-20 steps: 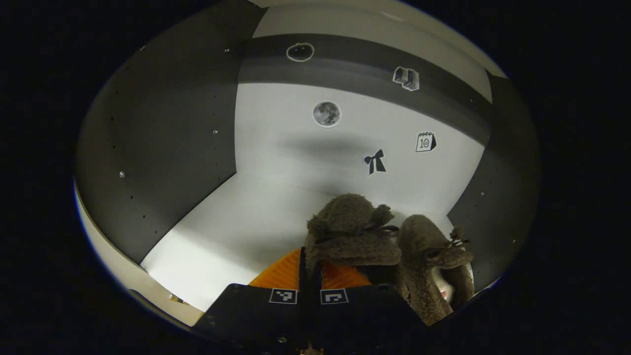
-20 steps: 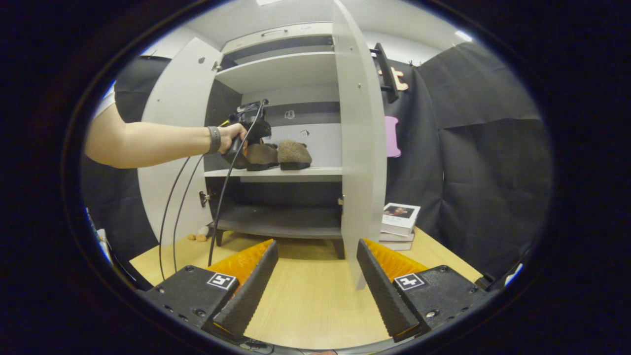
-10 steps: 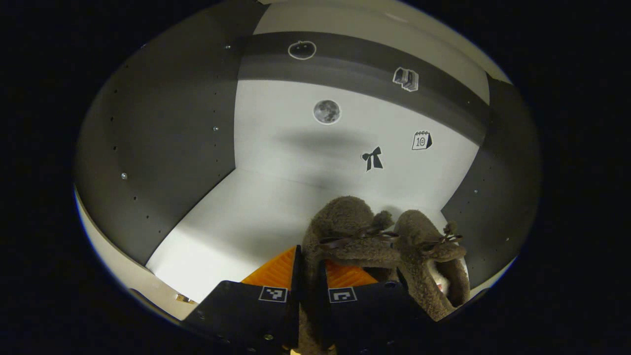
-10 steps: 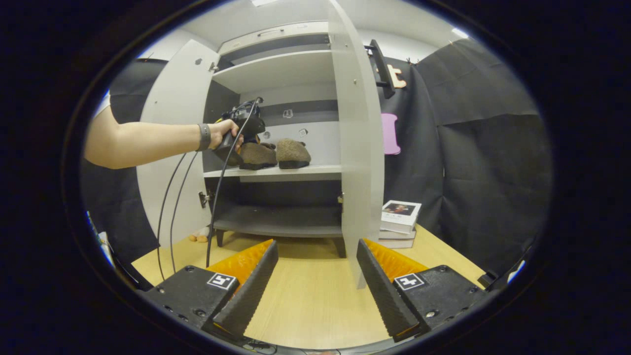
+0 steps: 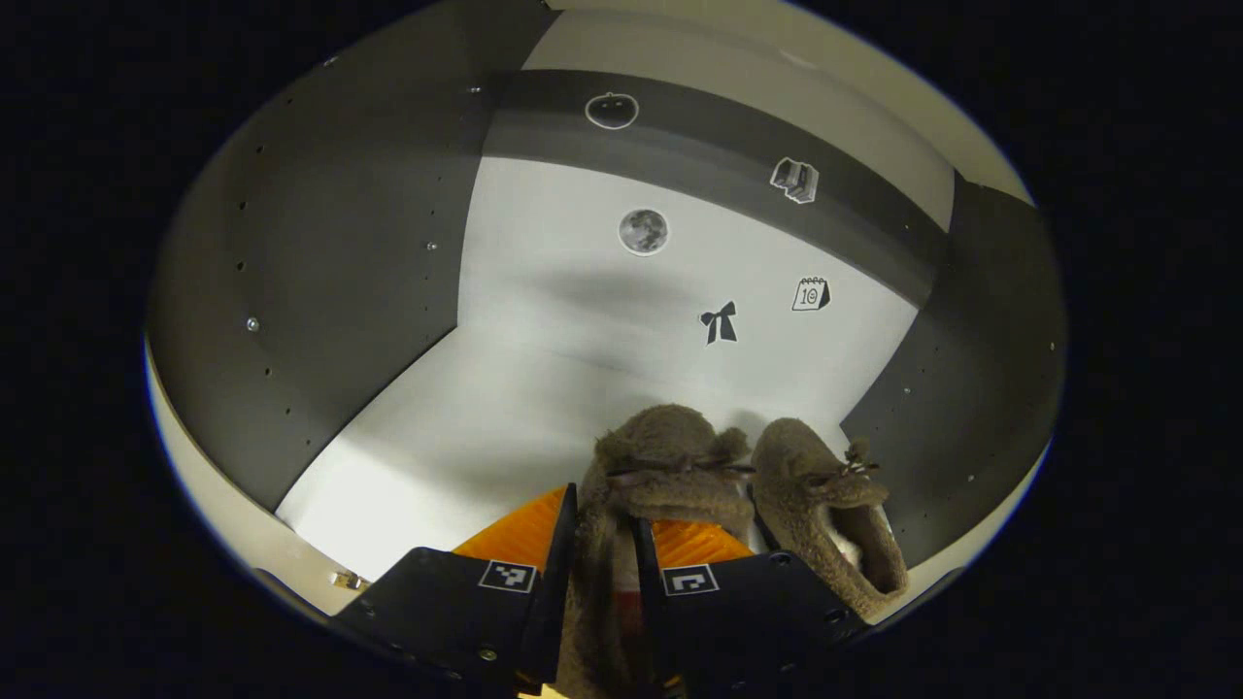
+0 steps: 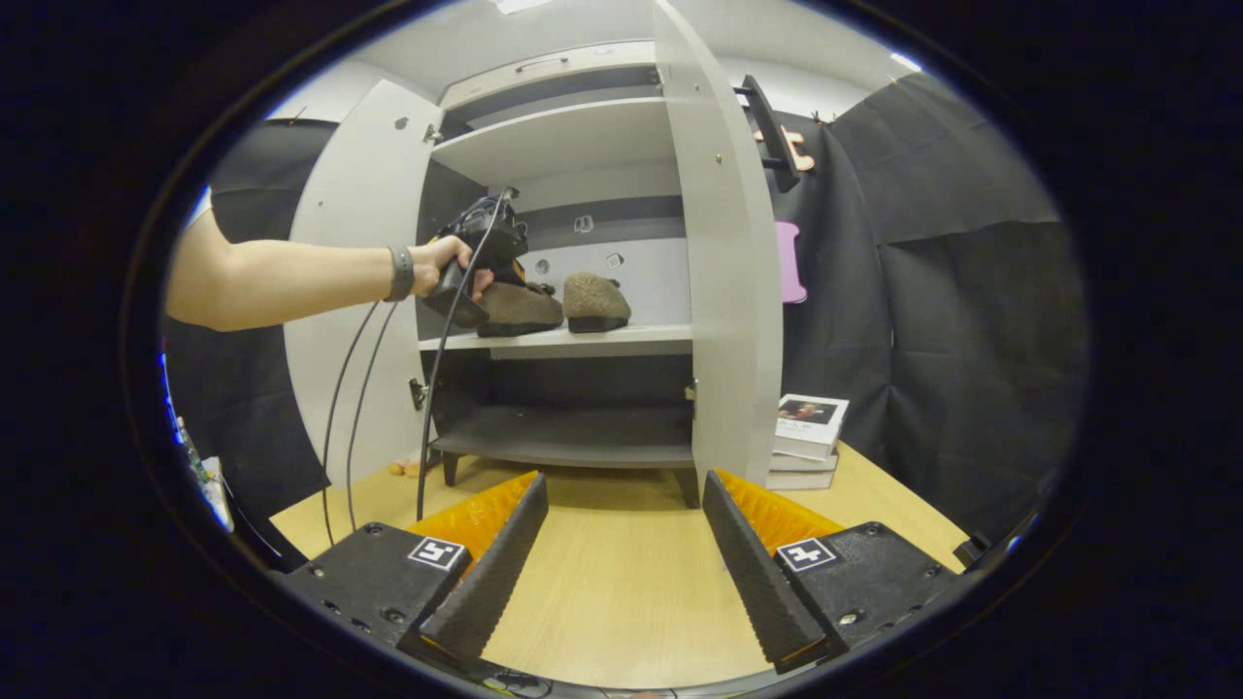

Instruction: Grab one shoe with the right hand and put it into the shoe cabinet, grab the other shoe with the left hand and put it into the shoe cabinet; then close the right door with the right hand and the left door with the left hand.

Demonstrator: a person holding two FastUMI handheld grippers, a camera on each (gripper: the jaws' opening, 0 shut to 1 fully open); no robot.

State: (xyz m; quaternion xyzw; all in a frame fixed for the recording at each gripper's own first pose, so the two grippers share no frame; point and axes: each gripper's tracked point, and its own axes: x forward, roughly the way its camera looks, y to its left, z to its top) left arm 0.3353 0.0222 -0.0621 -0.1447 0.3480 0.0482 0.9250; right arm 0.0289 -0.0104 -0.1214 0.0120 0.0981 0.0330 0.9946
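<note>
Two fuzzy brown shoes stand side by side on the white middle shelf point(image 5: 466, 417) of the shoe cabinet. My left gripper point(image 5: 602, 507) is shut on the heel wall of the left shoe point(image 5: 670, 461), whose sole rests on the shelf. The other shoe point(image 5: 816, 485) sits just to its right, touching it. From the right gripper view, a hand holds the left gripper point(image 6: 476, 243) at the left shoe point(image 6: 520, 306), beside the other shoe point(image 6: 594, 299). My right gripper point(image 6: 624, 482) hangs open over the wooden table point(image 6: 621, 582), in front of the cabinet.
Both cabinet doors stand open: the left door point(image 6: 350, 243) and the right door point(image 6: 728, 272) with its dark handle point(image 6: 772, 126). A stack of books point(image 6: 806, 427) lies right of the cabinet. Cables point(image 6: 427, 388) hang from the left gripper. The lower shelf point(image 6: 573, 437) is bare.
The left shoe has come down and settled on the shelf beside the other one. My left gripper's fingers have spread a little around its heel. The right gripper has barely moved.
</note>
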